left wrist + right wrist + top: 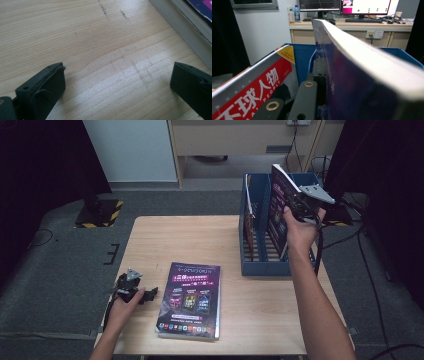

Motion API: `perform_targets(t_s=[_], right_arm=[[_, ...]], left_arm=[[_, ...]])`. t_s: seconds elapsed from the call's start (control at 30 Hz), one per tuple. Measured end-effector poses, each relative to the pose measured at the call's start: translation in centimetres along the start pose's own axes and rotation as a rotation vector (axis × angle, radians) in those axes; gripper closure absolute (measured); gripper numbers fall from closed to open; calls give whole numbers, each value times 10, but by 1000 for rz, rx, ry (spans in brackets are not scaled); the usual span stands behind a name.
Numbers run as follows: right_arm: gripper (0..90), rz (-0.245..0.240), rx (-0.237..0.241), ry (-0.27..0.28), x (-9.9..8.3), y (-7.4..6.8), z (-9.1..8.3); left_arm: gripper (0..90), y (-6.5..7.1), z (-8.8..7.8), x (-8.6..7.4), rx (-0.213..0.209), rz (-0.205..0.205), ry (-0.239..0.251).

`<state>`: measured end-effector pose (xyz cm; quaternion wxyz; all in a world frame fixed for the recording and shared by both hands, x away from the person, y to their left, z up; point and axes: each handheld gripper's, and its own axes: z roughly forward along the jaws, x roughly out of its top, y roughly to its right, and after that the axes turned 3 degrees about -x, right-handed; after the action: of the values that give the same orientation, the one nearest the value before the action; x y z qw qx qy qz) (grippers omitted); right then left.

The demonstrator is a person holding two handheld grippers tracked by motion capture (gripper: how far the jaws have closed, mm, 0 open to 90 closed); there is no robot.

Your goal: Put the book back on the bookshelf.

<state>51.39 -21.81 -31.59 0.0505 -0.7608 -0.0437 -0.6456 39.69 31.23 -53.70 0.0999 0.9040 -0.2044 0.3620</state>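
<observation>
Your desk (pixel 235 320) carries a blue file rack (pixel 265 265) at its far right corner and a thick stack of purple-covered magazines (pixel 191 301) lying flat near the front middle. Your right gripper (pixel 299 202) is clamped on the top edge of a purple magazine (pixel 279 212), which stands upright and slightly tilted in the rack's right-hand slot, beside a red-covered magazine (pixel 254 85) leaning in the slot to its left. Your left gripper (pixel 150 293) rests low at the desk's front left, jaws apart with only bare wood between them, just beside the flat stack.
</observation>
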Motion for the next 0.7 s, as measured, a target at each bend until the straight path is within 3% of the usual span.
perform_targets(t_s=[0.57,0.7], right_arm=[[826,-10,-23,6,-22,-10,14],[826,-23,-26,14,-32,-18,14]], left_arm=[[0,0,0,0,0,1,0],[0,0,0,0,0,1,0]])
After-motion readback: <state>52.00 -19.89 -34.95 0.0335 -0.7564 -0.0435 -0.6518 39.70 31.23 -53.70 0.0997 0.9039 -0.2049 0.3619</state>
